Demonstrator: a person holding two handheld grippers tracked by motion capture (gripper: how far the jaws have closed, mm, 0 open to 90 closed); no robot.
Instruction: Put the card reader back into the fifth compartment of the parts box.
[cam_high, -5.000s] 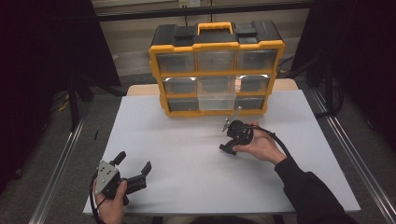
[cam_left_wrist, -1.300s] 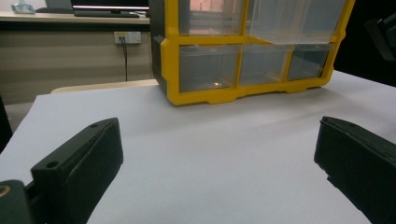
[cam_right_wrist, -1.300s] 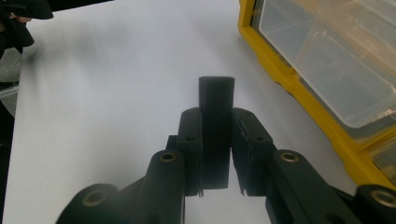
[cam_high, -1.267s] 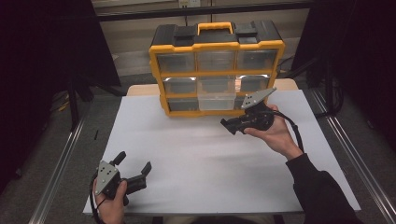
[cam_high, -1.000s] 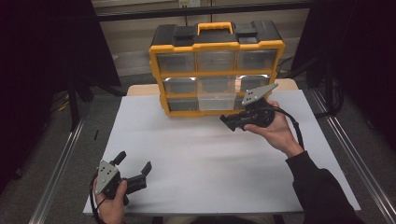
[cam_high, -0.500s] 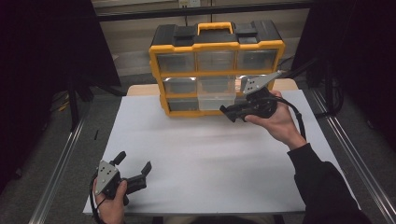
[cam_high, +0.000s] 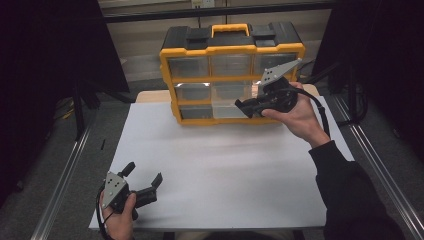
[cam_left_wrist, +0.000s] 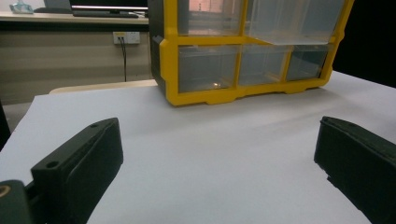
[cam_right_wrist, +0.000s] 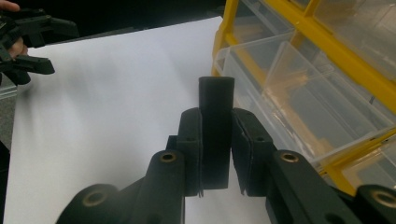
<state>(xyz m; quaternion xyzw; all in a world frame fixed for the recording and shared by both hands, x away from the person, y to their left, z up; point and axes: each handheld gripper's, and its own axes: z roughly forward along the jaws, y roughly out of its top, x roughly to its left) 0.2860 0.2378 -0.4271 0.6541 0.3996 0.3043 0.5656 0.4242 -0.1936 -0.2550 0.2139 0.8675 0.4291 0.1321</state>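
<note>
My right gripper (cam_high: 250, 106) is raised in front of the yellow and black drawer organizer (cam_high: 230, 50), level with its middle row. It is shut on a small black rectangular block (cam_right_wrist: 215, 93), which sticks out past the pads. In the right gripper view (cam_right_wrist: 215, 126) the block hangs just beside a pulled-out clear drawer (cam_right_wrist: 289, 93) with dividers. That drawer (cam_high: 231, 102) is the centre one of the middle row. My left gripper (cam_high: 143, 174) rests at the near left of the white table (cam_high: 225, 170), open with nothing between its jaws (cam_left_wrist: 217, 158).
The organizer (cam_left_wrist: 210, 95) stands at the far edge of the table, with three rows of clear drawers and a black top with a yellow handle (cam_high: 230, 27). A metal rail (cam_high: 65, 170) runs along the floor left of the table.
My right gripper has risen from the middle of the table with the black block in it and come up to the organizer's front. The left gripper has kept still.
</note>
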